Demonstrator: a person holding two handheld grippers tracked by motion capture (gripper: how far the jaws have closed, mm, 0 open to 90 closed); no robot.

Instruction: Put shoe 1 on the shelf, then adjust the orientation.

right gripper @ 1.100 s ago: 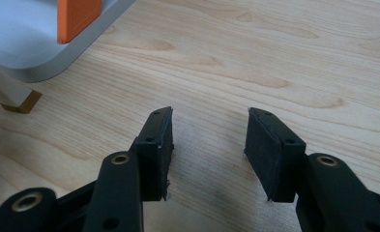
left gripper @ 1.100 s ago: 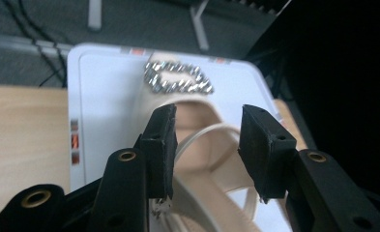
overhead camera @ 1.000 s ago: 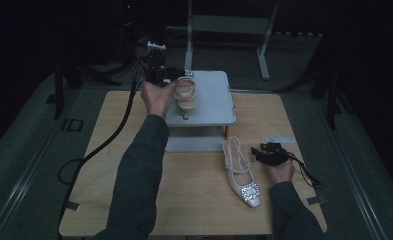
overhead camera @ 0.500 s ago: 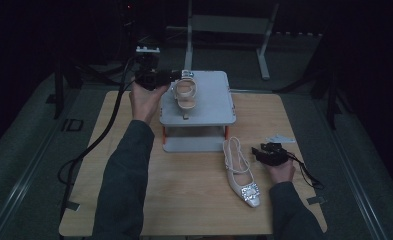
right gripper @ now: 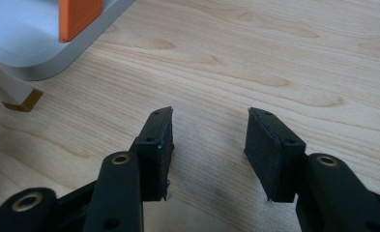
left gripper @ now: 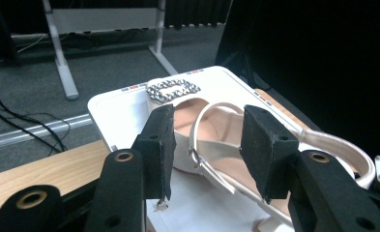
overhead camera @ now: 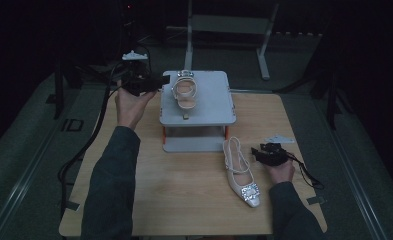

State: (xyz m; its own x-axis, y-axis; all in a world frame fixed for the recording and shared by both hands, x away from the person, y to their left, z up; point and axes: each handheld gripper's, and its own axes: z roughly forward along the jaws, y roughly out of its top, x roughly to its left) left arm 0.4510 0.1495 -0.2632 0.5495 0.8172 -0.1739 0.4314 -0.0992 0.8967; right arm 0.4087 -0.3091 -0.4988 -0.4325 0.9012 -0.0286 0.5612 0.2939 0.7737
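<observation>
High view: a second shoe lies below the grey stand.

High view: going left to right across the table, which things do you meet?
Left gripper → shoe on the stand → shoe on the table → right gripper.

Ahead of the black left gripper, a cream shoe with a silver sparkly buckle sits on a white stand; light wooden table lies under the right gripper.
</observation>
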